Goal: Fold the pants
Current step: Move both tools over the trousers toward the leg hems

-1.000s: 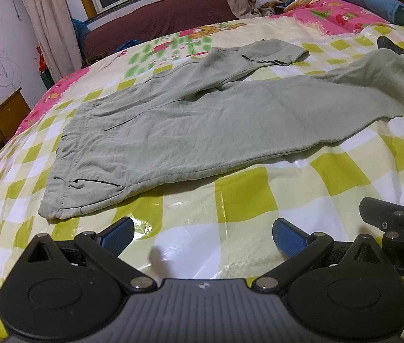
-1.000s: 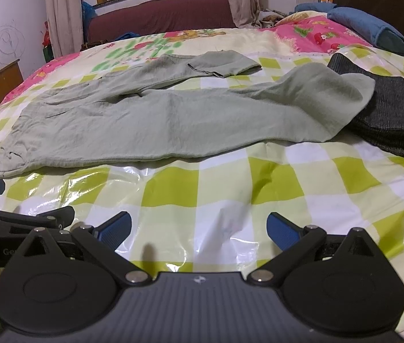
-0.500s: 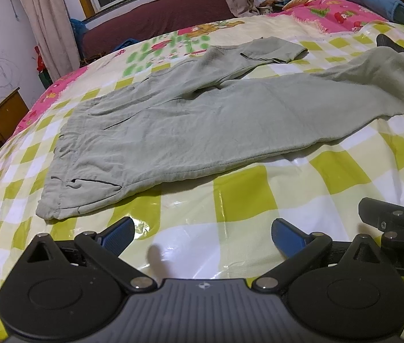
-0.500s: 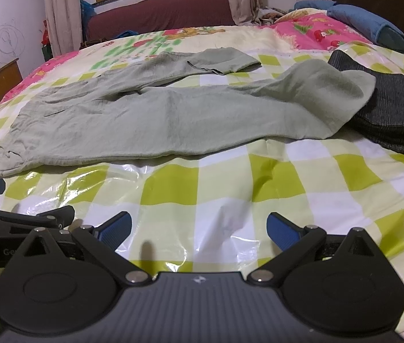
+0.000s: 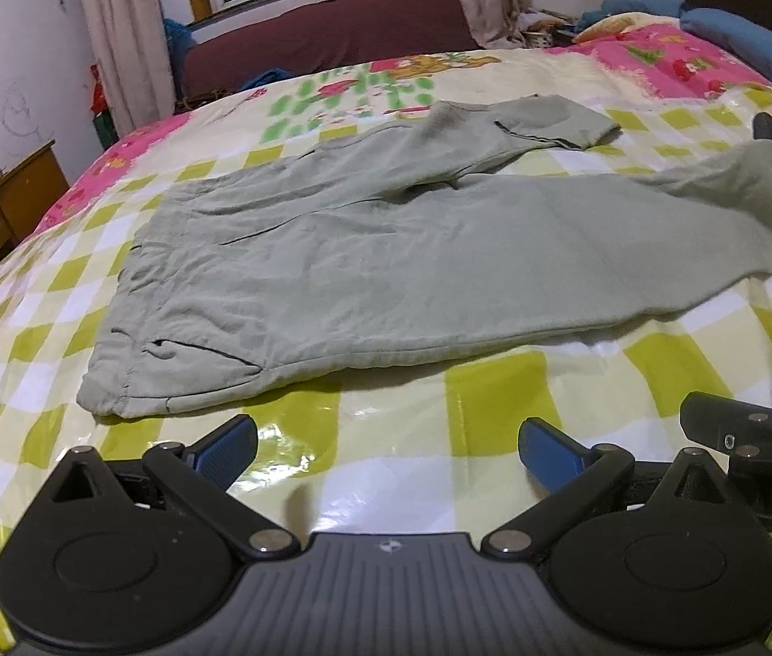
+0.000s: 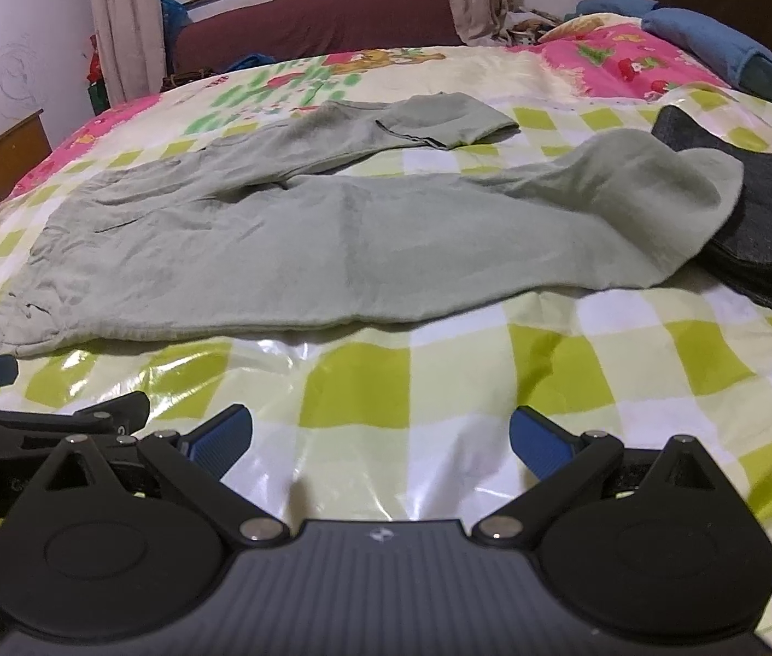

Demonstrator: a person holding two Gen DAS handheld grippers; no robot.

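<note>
Pants (image 5: 413,268) lie crosswise; waistband left, legs right.

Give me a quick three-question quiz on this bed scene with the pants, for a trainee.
1. True or false: the left gripper already clamps the green pants.
2. Which end of the pants lies nearest the left gripper: A waistband, B leg cuffs, C neither?
3. Fill in: the near leg's end rests partly on a folded dark ____.

Key
1. False: both it and the right gripper are open, short of the pants.
2. A, the waistband.
3. Garment, beside the pants on the checked bed cover.
</note>
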